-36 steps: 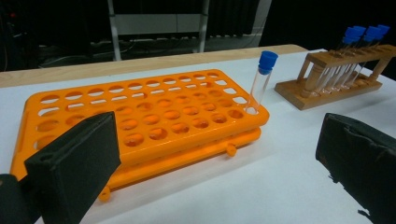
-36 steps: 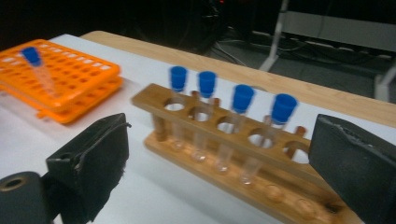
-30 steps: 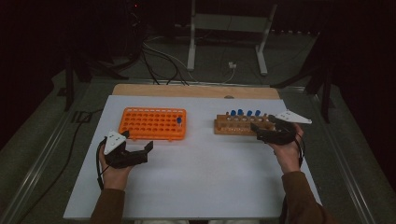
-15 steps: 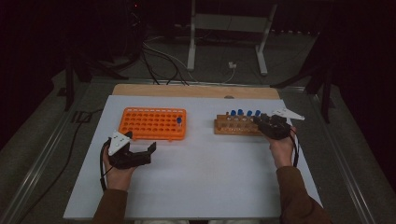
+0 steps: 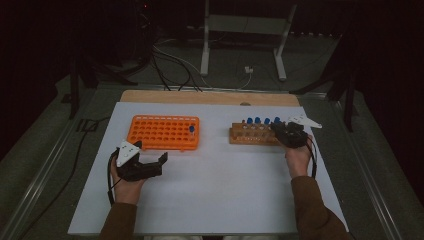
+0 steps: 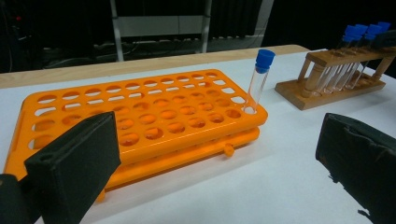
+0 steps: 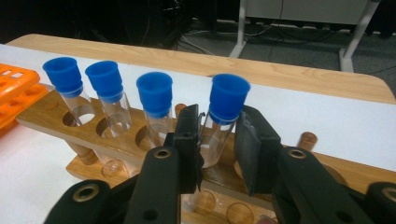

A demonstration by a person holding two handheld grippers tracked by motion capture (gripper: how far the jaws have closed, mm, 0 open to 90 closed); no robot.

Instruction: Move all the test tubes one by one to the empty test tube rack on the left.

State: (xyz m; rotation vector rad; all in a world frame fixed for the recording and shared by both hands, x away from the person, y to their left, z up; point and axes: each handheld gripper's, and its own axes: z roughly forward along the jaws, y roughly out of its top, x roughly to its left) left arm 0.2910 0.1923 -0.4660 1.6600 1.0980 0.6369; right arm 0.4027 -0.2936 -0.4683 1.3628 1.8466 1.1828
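A big white table fills the middle of the high view. On it, left of the middle, sits an orange rack with one blue-capped tube in its corner. Right of the middle stands a wooden rack with four blue-capped tubes. The right gripper has just been closing, and its pads squeeze the end tube, at the middle of its own view. The left gripper rests at the lower left, jaws wide apart and holding nothing.

Brown sleeves; black tongs with white plates.
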